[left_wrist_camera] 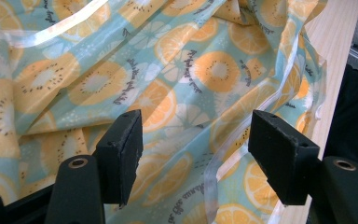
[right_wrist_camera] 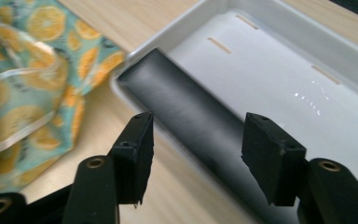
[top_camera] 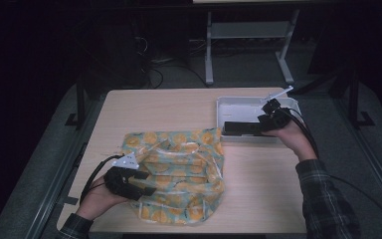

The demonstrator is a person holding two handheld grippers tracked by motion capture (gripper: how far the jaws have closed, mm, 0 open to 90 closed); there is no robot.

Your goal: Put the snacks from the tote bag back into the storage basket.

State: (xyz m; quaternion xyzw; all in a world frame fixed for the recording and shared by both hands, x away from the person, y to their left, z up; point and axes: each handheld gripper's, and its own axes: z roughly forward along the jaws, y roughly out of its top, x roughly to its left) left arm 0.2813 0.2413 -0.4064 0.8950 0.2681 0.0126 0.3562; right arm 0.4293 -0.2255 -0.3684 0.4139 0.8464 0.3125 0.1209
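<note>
A cloth (top_camera: 179,169) printed with orange slices on pale blue lies crumpled on the near left of the wooden table (top_camera: 169,109), with clear strips along its seams. My left gripper (top_camera: 148,183) rests at its near-left edge. In the left gripper view its jaws stand wide open over the cloth (left_wrist_camera: 205,65), pinching nothing. My right gripper (top_camera: 229,128) points left over the front wall of a white tray (top_camera: 248,99). Its jaws (right_wrist_camera: 196,154) are open above a dark, long, rounded object (right_wrist_camera: 191,112), blurred, that lies along the tray's (right_wrist_camera: 279,28) near wall.
The tray stands at the table's right, near the far edge, and the cloth's corner (right_wrist_camera: 28,70) almost reaches it. Bare wood (top_camera: 263,184) lies in front of the tray. A metal frame (top_camera: 248,35) and cables stand on the dark floor beyond.
</note>
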